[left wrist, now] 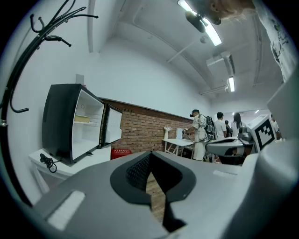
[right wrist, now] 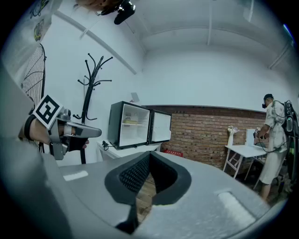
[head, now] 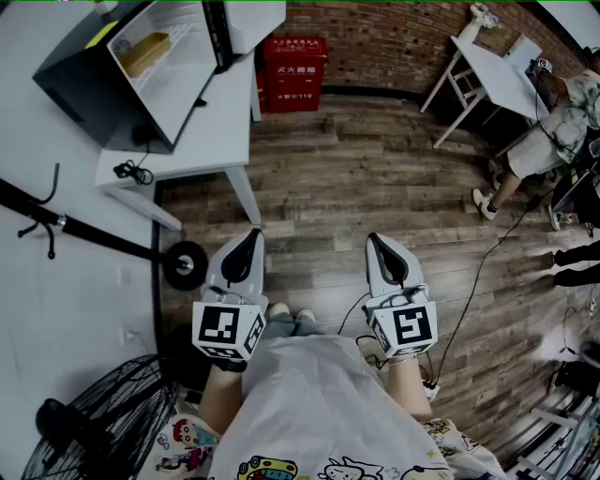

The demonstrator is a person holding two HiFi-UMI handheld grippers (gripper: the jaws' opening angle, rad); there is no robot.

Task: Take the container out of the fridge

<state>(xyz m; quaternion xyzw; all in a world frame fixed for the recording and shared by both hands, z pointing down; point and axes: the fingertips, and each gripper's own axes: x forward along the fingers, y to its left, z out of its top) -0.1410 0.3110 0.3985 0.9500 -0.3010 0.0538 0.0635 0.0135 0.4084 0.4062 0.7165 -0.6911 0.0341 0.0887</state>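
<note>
A: What does the container point(head: 145, 53) look like?

B: A flat, pale yellow box with a rectangular outline. It lies on the upper shelf of the fridge point(head: 80, 84), towards the left side of the shelf. I can make out no label or lid detail.

A: And where is the fridge?

B: Far left, on a white table point(head: 211, 122). It is small and dark outside, white inside, and its door point(head: 246, 23) hangs wide open to the right.

A: How many containers?

B: One that I can see, in one fridge. The lower part of the fridge looks bare.

A: The tongs?

B: Two. The left gripper point(head: 249, 236) and the right gripper point(head: 378, 242) are both held near the person's body over the wood floor, well apart from the fridge. Each has its jaws pressed together with nothing between them.

A: Anything else to count?

B: One red box point(head: 293, 73) by the brick wall, one fan point(head: 103, 422) near left, one coat rack point(head: 56, 223), a second white table point(head: 502, 75) far right, and three people point(left wrist: 198, 135) standing beside it.
</note>
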